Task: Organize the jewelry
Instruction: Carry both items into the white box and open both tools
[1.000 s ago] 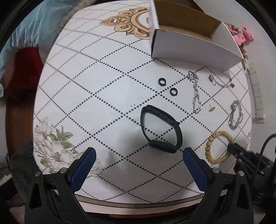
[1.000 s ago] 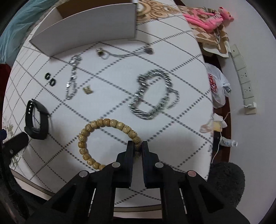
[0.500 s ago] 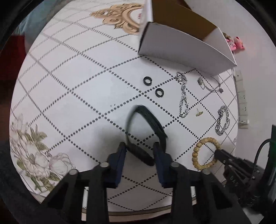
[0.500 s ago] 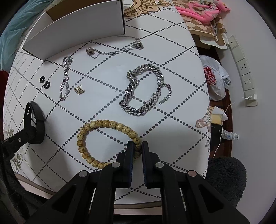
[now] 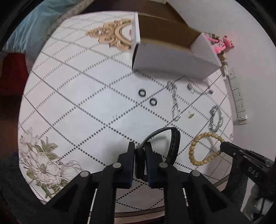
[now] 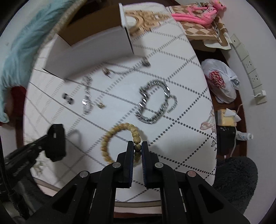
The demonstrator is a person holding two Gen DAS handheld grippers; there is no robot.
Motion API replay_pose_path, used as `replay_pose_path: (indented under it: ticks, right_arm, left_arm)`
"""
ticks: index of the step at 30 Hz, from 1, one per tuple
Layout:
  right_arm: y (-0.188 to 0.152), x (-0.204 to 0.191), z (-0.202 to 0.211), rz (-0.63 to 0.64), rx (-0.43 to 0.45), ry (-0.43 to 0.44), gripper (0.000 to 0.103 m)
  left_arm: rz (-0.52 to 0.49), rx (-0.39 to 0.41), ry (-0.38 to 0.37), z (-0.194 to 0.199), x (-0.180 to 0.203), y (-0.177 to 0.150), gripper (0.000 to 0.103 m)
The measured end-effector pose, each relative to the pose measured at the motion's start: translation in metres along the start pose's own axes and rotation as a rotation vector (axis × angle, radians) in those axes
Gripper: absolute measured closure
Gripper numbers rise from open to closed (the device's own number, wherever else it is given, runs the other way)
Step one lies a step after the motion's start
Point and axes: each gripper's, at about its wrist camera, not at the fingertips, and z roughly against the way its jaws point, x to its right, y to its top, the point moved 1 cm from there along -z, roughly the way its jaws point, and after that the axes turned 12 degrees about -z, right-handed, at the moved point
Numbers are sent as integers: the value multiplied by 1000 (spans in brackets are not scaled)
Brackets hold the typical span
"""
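My left gripper [image 5: 139, 146] is shut on a black wristband [image 5: 173, 144] and holds it lifted above the table; it also shows in the right wrist view [image 6: 56, 143]. My right gripper [image 6: 137, 143] is shut on a wooden bead bracelet [image 6: 120, 131], which hangs lifted off the table, and shows in the left wrist view [image 5: 205, 148]. On the table lie a thick silver chain bracelet [image 6: 155, 105], a thin silver chain [image 6: 87, 96], a necklace [image 6: 126, 69], two black rings [image 5: 147, 97] and a small gold earring [image 5: 190, 115]. An open white box [image 5: 172, 60] stands at the back.
The round white table [image 5: 77, 103] has a dotted diamond pattern. Beyond its right edge are a plastic bag [image 6: 220, 81], a power strip [image 6: 248, 63], a pink plush toy [image 6: 195, 15] and a dark rug [image 6: 236, 179]. A light blue cloth [image 6: 22, 43] lies at the left.
My left gripper closed on the black wristband and lifted it. My right gripper, shut on the bead bracelet throughout, raised it off the table.
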Motion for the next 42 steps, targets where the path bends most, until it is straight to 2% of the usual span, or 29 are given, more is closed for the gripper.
replay_pose_path:
  ticks: [3, 10, 15, 19, 24, 29, 33, 35, 36, 37, 38, 39, 40, 41, 42]
  right_arm:
    - [8, -8, 21, 21, 31, 37, 94]
    - [43, -35, 77, 78, 127, 127, 94]
    - [82, -63, 109, 135, 201, 172, 94]
    - [119, -87, 108, 171, 235, 163, 94]
    - [165, -110, 74, 171, 190, 145, 94]
    - [192, -116, 42, 148, 132, 151, 94]
    - [209, -119, 14, 135, 12, 200, 94]
    - [213, -116, 2, 128, -26, 186, 93]
    - [213, -114, -2, 122, -39, 183, 91]
    - [213, -111, -4, 120, -44, 179, 83]
    - [211, -108, -4, 118, -37, 172, 69]
    - [211, -107, -3, 118, -33, 172, 62]
    - [208, -104, -1, 122, -23, 163, 48]
    - [207, -103, 2, 127, -12, 154, 42]
    - [204, -101, 6, 131, 2, 149, 41]
  left_arm:
    - [-6, 46, -7, 19, -3, 7, 94]
    - [-14, 148, -31, 55, 2, 51, 94]
    - [-16, 185, -35, 60, 2, 100, 94]
    - [-15, 178, -28, 50, -7, 137, 94]
    - [-10, 126, -34, 25, -19, 171, 94]
    - [18, 58, -27, 2, -33, 198, 92]
    - [40, 20, -6, -5, -37, 211, 88]
    - [40, 18, 18, -4, -38, 214, 86]
    - [37, 16, 42, -4, -38, 215, 75]
    - [34, 17, 56, -3, -38, 215, 64]
    - [30, 25, 65, -1, -38, 216, 35]
    - [33, 43, 71, 2, -39, 214, 21]
    - [35, 59, 76, 6, -40, 212, 21]
    - [33, 69, 83, 8, -41, 211, 20]
    - [33, 78, 94, 10, -42, 209, 20]
